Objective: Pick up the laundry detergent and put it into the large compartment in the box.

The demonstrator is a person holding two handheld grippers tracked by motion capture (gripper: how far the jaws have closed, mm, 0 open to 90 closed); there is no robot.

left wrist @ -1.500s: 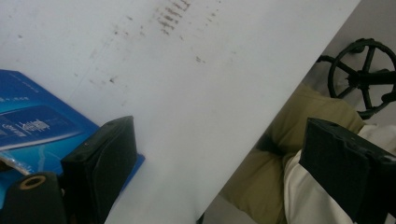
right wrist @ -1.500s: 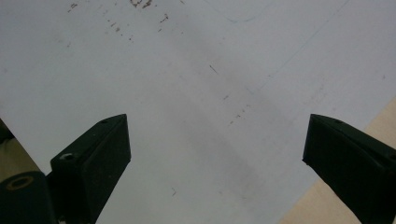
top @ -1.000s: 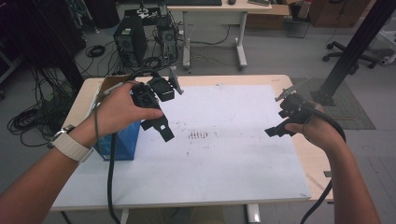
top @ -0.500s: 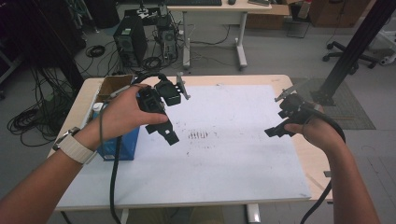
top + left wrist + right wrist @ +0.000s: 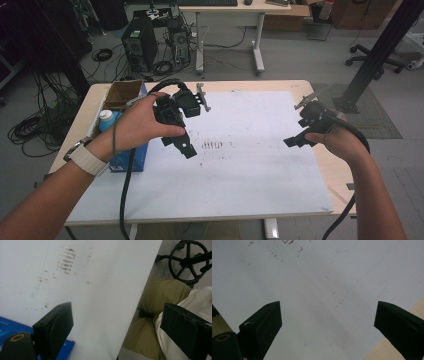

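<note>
both tongs are held spread and empty over the white board: the left gripper near the blue box, the right gripper well apart. a reach seems in hand; next, the bottle in that box would probably need to be approached.

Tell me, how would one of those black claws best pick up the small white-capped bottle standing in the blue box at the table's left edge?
Probably from straight above, pinching the small white-capped bottle by its cap or neck. It stands upright inside the open blue box, whose walls hide its body, so a sideways approach looks blocked. The left gripper is nearest and its jaws stand open.
</note>
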